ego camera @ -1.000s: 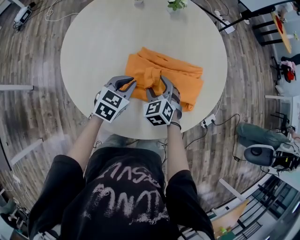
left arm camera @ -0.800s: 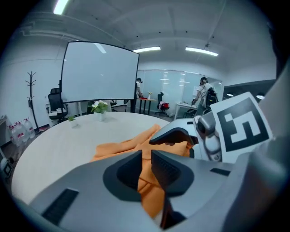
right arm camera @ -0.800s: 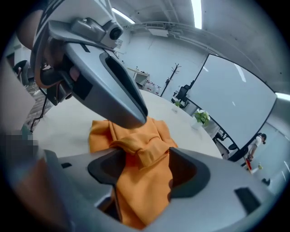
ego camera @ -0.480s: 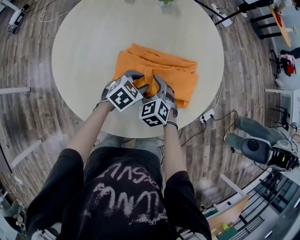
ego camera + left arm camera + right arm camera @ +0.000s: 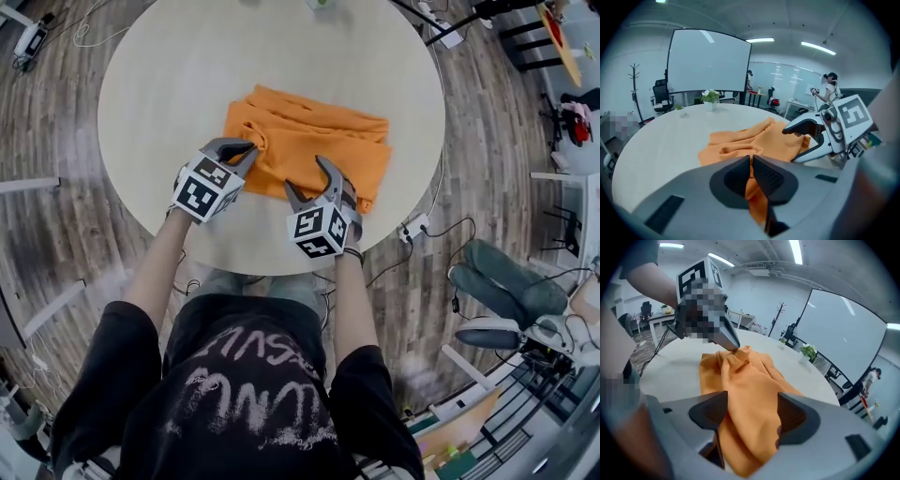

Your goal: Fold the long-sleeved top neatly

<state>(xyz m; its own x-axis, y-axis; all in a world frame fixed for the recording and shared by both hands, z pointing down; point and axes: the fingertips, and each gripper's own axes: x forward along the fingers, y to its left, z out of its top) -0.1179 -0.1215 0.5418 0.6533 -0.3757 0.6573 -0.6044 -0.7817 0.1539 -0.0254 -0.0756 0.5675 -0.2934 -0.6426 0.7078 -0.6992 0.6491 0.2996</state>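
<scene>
Fabric of the orange top (image 5: 309, 141) lies in a rumpled, partly folded heap on the near half of the round pale table (image 5: 187, 75), closer to my side than to the far rim. Its folds run across the table, with a thick ridge along the far edge and a flatter layer toward me.

At the near left corner of the heap, my left gripper (image 5: 246, 150) has a bunched fold pinched. In the left gripper view its two dark pads (image 5: 740, 176) are almost together with a strip of orange cloth (image 5: 754, 136) squeezed between them. Those jaws have just been closing, and the cloth is between them.

My right gripper (image 5: 307, 178) sits at the near edge of the heap, toward its right side. In the right gripper view its jaws stand wide apart over the cloth (image 5: 745, 394). They have just been opening. A hump of the top lies between them, and neither pad (image 5: 710, 416) is pressing on it.

Both tools point down and away from me, near each other but not touching. A small potted plant (image 5: 710, 97) stands at the table's far side, well apart from the top. Wood floor (image 5: 56, 234) surrounds the table.
</scene>
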